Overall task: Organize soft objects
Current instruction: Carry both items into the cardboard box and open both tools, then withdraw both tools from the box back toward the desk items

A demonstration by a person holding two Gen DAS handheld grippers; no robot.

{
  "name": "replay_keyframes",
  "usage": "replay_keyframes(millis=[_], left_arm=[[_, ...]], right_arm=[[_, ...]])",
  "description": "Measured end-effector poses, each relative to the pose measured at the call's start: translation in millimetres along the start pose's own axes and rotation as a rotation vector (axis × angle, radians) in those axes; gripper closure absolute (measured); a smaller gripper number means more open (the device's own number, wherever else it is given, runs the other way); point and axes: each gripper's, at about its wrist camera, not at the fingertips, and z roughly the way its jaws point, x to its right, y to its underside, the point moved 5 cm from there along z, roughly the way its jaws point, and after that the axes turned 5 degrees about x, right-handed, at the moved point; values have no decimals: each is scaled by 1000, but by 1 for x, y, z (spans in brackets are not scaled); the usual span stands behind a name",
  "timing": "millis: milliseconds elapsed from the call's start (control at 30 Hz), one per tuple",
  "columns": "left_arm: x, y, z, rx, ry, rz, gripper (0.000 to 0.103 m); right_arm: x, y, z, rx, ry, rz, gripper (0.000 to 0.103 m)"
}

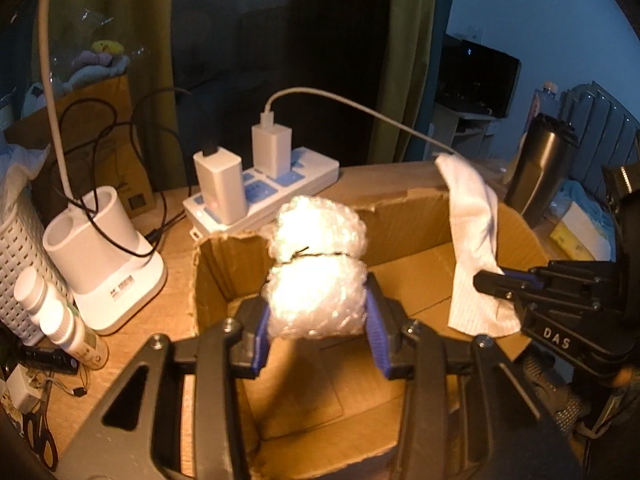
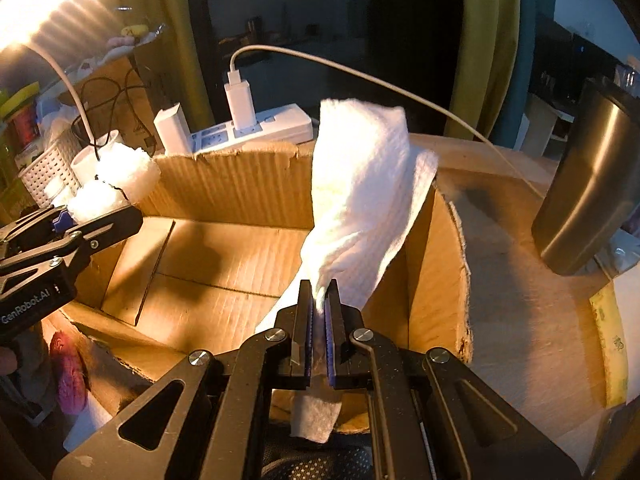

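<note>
My left gripper (image 1: pixel 318 304) is shut on a bubble-wrap bundle (image 1: pixel 318 268) tied round its middle with a black band, held above the open cardboard box (image 1: pixel 404 276). My right gripper (image 2: pixel 319 292) is shut on a white cloth (image 2: pixel 360 196) that stands up over the box's right side. In the left wrist view the right gripper (image 1: pixel 480 280) and the cloth (image 1: pixel 476 236) show at the right. In the right wrist view the left gripper (image 2: pixel 100 216) and the bundle (image 2: pixel 116 184) show over the box's (image 2: pixel 240 188) left wall. The box looks empty inside.
A white power strip (image 1: pixel 276 188) with chargers and a white cable lies behind the box. A white holder (image 1: pixel 100 256), a basket and bottles (image 1: pixel 60 320) stand left. A metal tumbler (image 2: pixel 592 184) stands right. The wooden desk (image 2: pixel 520 300) runs around the box.
</note>
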Motion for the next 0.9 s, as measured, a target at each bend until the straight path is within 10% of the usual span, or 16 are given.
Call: replay_keyframes(millis=[900], left_arm=[[1, -15, -69, 96, 19, -9, 50]], right_arm=[[-31, -18, -94, 166, 24, -42, 66]])
